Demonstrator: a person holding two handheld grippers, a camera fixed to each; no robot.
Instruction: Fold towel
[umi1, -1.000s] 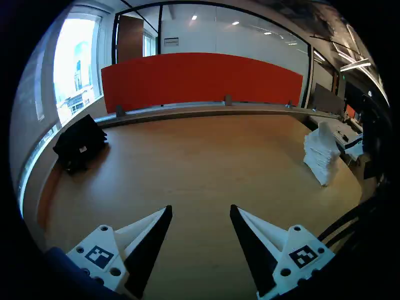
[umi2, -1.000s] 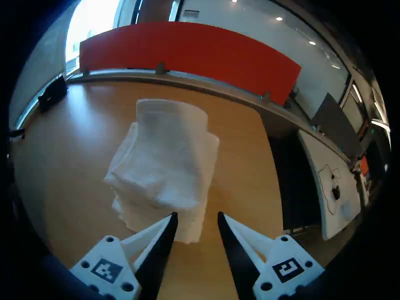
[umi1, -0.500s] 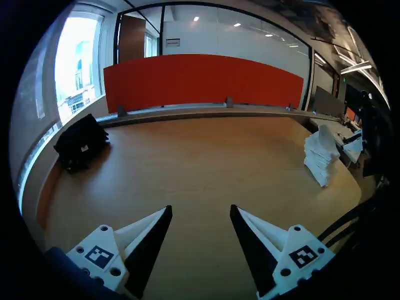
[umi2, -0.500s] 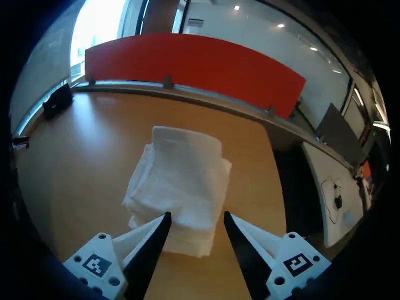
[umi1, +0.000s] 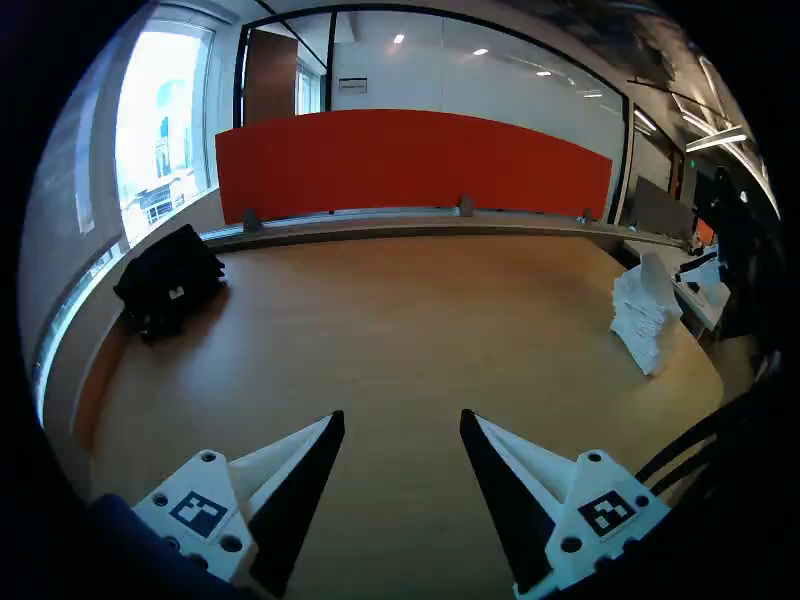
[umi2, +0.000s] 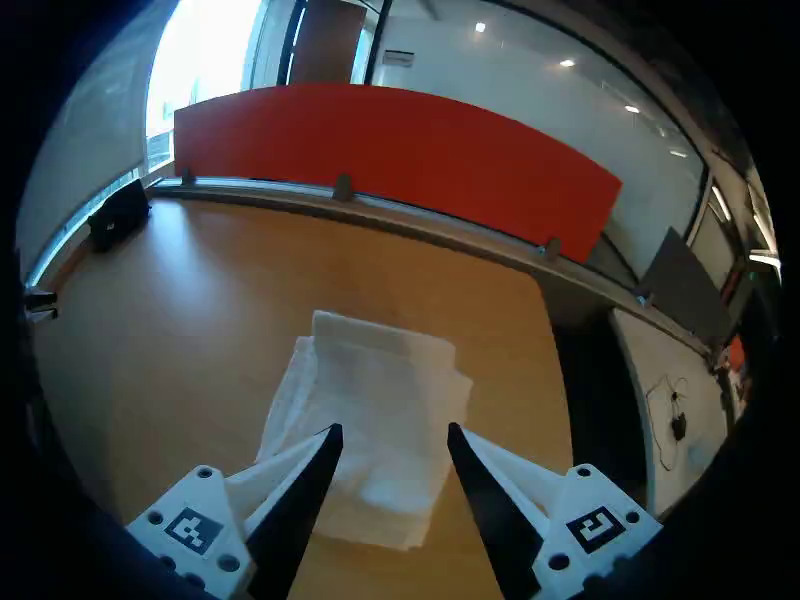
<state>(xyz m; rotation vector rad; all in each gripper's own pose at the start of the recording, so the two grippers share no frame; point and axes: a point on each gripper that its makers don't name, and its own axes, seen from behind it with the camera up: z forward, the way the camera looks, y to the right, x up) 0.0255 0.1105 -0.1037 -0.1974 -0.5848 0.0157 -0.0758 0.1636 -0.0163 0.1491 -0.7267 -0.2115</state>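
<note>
Stack of folded white terry towels (umi2: 370, 420) is lying on the light wooden tabletop (umi2: 180, 320), toward its right-hand edge. Right tongs (umi2: 392, 432) are hovering over the stack's near side, jaws spread, gripping nothing. Left tongs (umi1: 400, 415) are gaping too, over bare wood, with the stack well apart to their right. Cloth is looking soft, light and floppy, likely sagging when lifted. Best hold: pinching the top layer at a near corner or hem.

White fingers (umi1: 265, 462) faced black; square black-and-white tags (umi1: 198, 512); round screw holes (umi1: 231, 544).
</note>
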